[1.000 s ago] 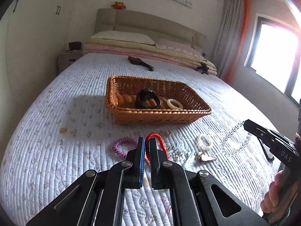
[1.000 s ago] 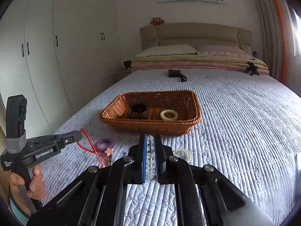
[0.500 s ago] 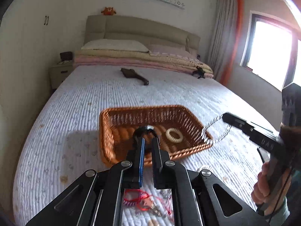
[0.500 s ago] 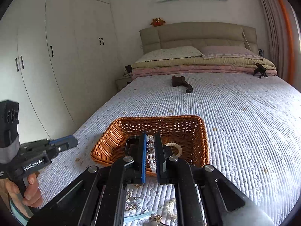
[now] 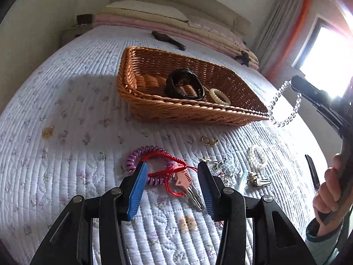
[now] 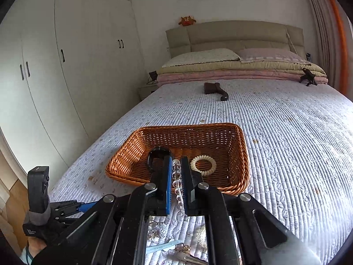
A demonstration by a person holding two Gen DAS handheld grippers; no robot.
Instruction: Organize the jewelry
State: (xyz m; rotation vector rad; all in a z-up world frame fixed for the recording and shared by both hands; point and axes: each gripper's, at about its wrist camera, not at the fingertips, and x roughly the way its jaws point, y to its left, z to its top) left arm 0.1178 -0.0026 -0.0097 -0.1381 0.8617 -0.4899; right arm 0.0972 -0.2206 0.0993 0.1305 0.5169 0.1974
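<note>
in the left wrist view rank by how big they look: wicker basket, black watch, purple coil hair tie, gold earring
1. wicker basket
2. black watch
3. purple coil hair tie, looks close to the watch and sits nearer the camera, so that order is unsure
4. gold earring

Bed (image 5: pixel 72 110) covered by a white quilted spread with a small floral print. Wicker basket (image 5: pixel 183 108) sits mid-bed, toward the foot. Between the basket and the foot edge, loose on the spread: purple coil bracelet (image 5: pixel 141 154) with a red cord (image 5: pixel 169 167) lying across it, the cord tied to a key with a pink tag (image 5: pixel 189 185); small gold clasp (image 5: pixel 208 141); a silvery tangle (image 5: pixel 220 167); white bead bracelet (image 5: pixel 257 156); metal hair clip (image 5: pixel 258 181). Dark brush-like object (image 6: pixel 215 89) lies near the head. Folded blankets (image 6: pixel 231 75) and pillows stacked against the headboard.
</note>
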